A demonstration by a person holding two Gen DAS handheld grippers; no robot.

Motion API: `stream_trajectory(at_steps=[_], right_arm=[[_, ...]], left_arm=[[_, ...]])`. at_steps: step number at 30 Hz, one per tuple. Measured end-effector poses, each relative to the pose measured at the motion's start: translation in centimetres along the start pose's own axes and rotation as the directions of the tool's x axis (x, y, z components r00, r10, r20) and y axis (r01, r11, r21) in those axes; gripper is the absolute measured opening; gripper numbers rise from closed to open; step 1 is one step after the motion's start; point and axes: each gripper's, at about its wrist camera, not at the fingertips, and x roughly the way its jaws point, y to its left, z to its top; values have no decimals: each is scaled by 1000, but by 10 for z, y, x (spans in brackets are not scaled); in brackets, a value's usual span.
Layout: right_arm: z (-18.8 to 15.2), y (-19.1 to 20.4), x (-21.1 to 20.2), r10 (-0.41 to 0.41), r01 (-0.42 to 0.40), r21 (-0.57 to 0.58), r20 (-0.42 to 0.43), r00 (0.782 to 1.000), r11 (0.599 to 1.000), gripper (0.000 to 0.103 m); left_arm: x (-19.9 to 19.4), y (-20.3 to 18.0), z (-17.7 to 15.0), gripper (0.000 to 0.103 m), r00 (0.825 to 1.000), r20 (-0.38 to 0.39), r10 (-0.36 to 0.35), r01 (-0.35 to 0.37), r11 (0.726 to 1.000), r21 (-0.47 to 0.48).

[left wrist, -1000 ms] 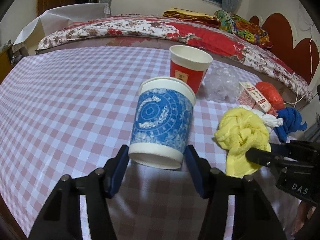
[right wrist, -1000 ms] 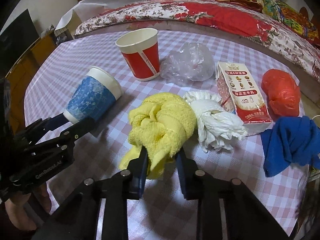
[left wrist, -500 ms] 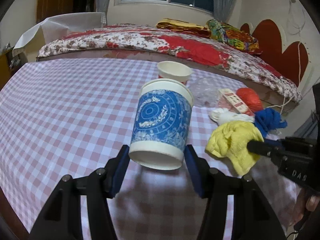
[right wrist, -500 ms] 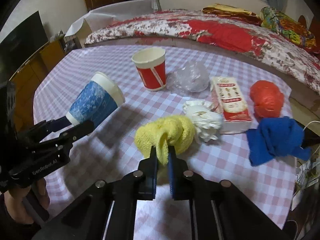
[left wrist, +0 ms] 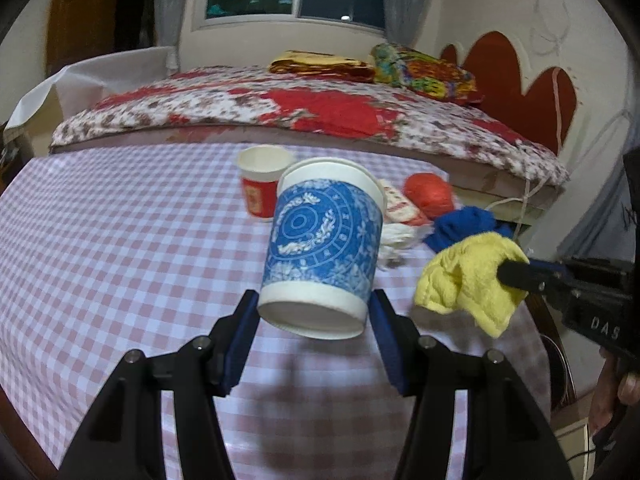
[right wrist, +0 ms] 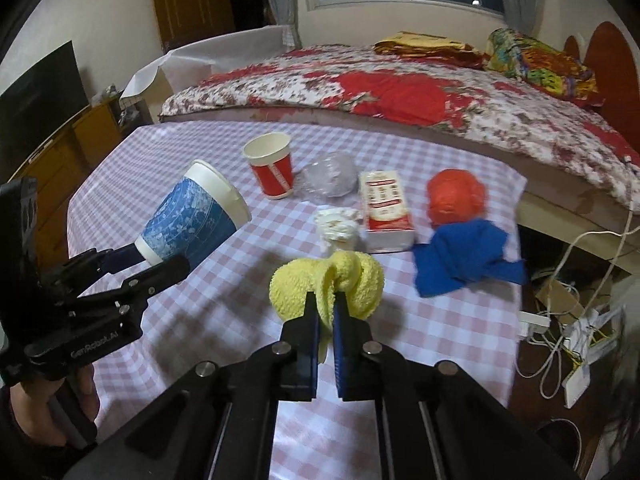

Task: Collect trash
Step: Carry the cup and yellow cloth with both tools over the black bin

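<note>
Left gripper [left wrist: 314,320] is clamping the base of the blue paper cup [left wrist: 322,240], holding it clear above the checked tablecloth [left wrist: 120,240], mouth tilted toward the far side. Right gripper [right wrist: 326,312] is pinching a fold of the yellow cloth [right wrist: 328,284] between nearly closed jaws, the cloth hanging off the table.

On the table, far side: a red paper cup [right wrist: 274,170] is standing upright, crumpled clear plastic [right wrist: 330,178] just right of it, then a milk carton [right wrist: 386,210] lying flat and a red bag ball [right wrist: 456,196]. White crumpled tissue [right wrist: 336,232] is lying near the carton; a blue cloth [right wrist: 464,258] is sitting at the right edge.
</note>
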Motion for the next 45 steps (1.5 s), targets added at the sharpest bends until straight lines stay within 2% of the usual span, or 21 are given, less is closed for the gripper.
stream_trajectory(at_steps=[11,18,26,33,39,45], right_arm=[[-30,-69,-77,-117,112,85,57,992,990,6],[-66,-127,-119,-204,192,168,54,977,967,6],[-117,-187,-159,-295,278,267,24,955,923,6],[-165,-228,-184,-349,337,328,-22,937,883,6],[-201,-259,-195,-369,361,389,-55,928,848,6],[-233,-287,-198,-381,378,445,-87,921,812,6]], left_arm=[[-5,-83,2,57,994,-11,-112,113,989,97],[-5,-148,1,57,981,-35,-188,192,965,178],[-6,-222,-13,57,960,-88,-267,281,927,249],[-8,-285,-34,57,932,-151,-329,360,887,290],[-1,-329,-53,57,913,-212,-348,402,855,328],[11,-362,-76,57,899,-276,-341,424,837,346]])
